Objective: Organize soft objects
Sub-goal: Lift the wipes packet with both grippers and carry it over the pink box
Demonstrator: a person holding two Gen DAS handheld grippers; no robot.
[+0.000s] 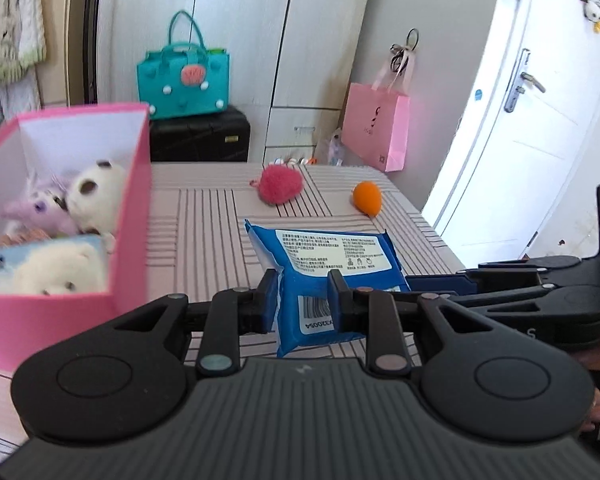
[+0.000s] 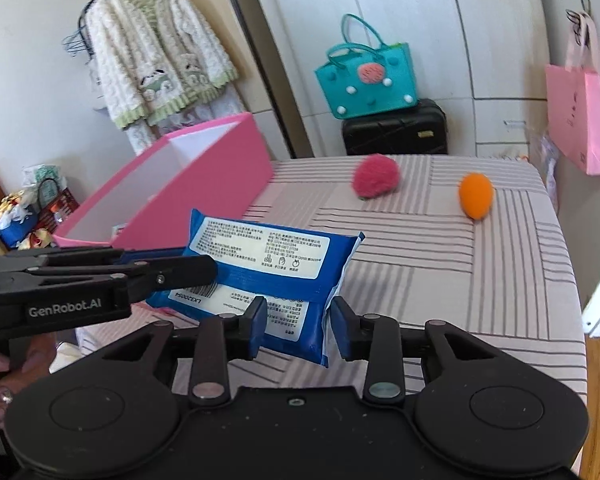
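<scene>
Jaws of left gripper [image 1: 304,300] clamp the wipes pack [image 1: 320,256]. Right gripper's [image 2: 296,328] jaws stand slightly parted around it.

Blue wipes pack [image 1: 320,280] between left gripper [image 1: 303,302] fingers [image 1: 269,300]

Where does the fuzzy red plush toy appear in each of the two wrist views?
Left wrist view: the fuzzy red plush toy lies at upper centre, on the far part of the striped table.
Right wrist view: it lies right of centre, near the table's far edge.
Shared landmark: the orange egg-shaped sponge, just right of it.
</scene>
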